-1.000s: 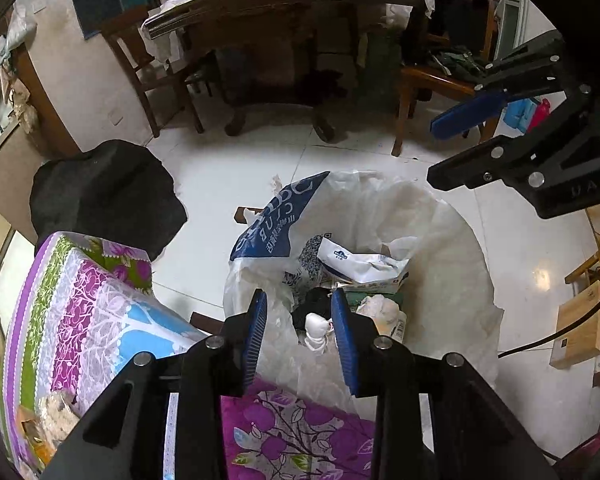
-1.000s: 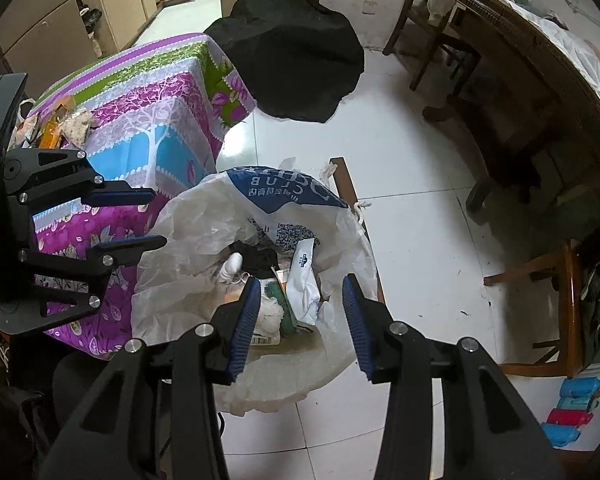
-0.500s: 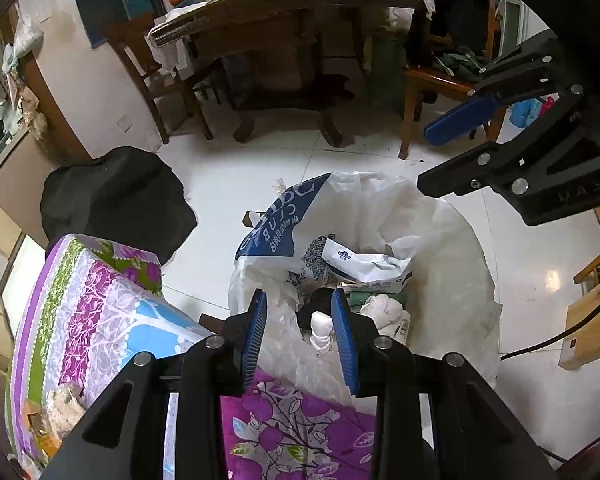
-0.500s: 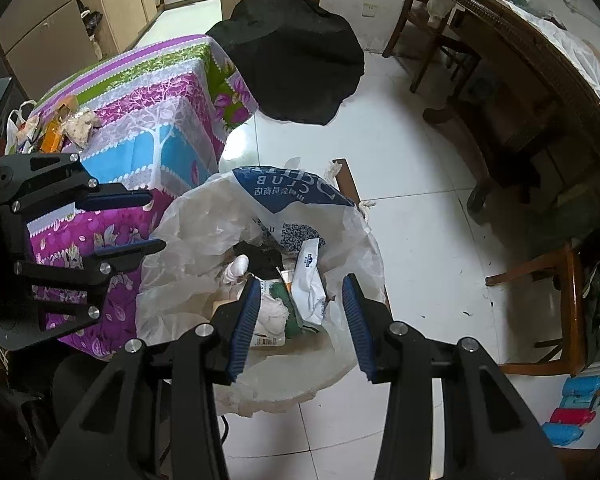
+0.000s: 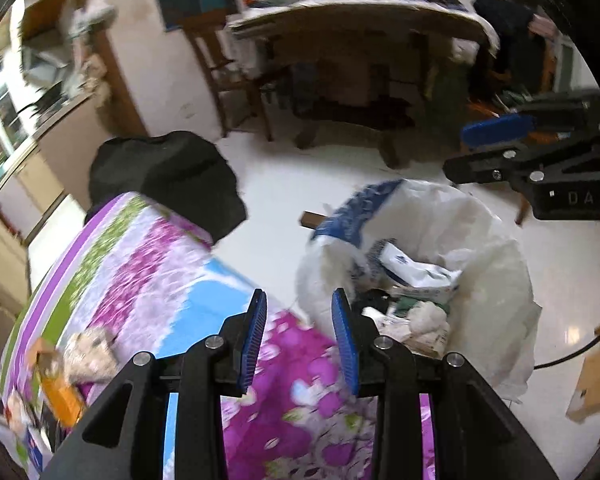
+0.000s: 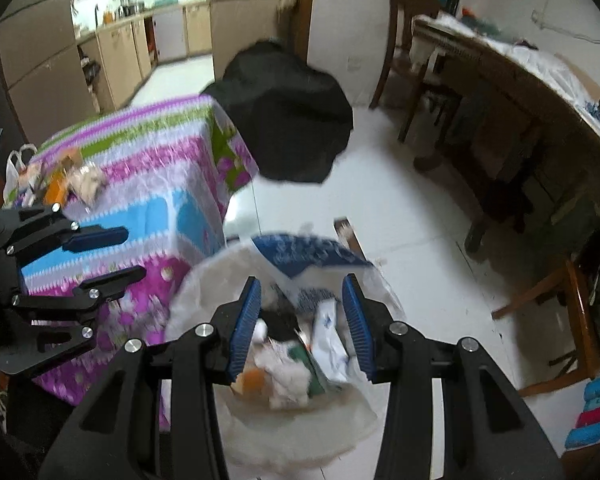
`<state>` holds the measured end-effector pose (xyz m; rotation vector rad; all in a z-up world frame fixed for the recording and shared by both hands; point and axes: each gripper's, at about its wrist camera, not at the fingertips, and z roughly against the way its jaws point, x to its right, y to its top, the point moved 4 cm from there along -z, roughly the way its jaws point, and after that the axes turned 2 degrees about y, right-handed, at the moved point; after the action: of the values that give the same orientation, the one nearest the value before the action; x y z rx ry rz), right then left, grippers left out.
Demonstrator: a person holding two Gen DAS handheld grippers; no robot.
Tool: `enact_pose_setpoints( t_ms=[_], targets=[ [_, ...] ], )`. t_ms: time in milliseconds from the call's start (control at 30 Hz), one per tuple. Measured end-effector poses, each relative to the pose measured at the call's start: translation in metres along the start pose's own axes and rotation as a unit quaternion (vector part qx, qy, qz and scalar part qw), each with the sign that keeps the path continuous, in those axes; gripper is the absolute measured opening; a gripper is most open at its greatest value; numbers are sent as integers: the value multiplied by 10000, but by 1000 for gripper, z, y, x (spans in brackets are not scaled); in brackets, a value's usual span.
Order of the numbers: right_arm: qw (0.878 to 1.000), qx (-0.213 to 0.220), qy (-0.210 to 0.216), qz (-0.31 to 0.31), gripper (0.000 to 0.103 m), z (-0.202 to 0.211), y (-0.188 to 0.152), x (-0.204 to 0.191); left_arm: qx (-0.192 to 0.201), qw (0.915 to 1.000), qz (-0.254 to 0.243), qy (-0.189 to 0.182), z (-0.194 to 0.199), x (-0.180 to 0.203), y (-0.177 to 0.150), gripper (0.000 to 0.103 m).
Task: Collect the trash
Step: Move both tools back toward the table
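Left wrist view looks down over the left gripper, whose blue-padded jaws stand apart with nothing between them, above the edge of a low table draped in a purple, blue and green flowered cloth. Just right of that table, on the white tiled floor, stands a bin lined with a translucent white plastic bag with a blue printed panel. Its mouth gapes wide and it is packed with trash: crumpled white tissue, a white wrapper with blue print, something dark, a scrap of green packaging. The right gripper hangs above the bag's far side.

From the right wrist view, the right gripper also has its jaws parted and empty, hovering over the bag so that the trash shows between the pads. More litter, an orange packet and crumpled wrappers, lies on the far corner of the flowered cloth. A black rounded cushion-like shape sits beyond the table, with a dark wooden table to the right.
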<state>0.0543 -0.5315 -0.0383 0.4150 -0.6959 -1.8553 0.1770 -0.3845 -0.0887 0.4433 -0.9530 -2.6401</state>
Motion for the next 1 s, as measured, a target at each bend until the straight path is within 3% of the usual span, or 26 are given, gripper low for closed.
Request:
enact_pose_setpoints(
  t_ms=[233,533,667,767,1000],
  targets=[
    [9982,523,276,-78,41,-1,18,-29,253,9962,618,562,38,-61,-36,37],
    [9954,416,807,315,42,-24,36,-88,285,9863,1286,991,107,-163,-119,50],
    [9922,282,1067,580,44,-36,41,-117,180,9795,1526,1302,138,-216,-168,51],
    [9891,166,1208,826,45,-48,46,-142,162,9759,1712,1341,159,-252,-199,51],
    [9802,32,1533,1251,59,-67,55,-186,210,9817,1576,1051,182,-299,-249,55]
  ],
)
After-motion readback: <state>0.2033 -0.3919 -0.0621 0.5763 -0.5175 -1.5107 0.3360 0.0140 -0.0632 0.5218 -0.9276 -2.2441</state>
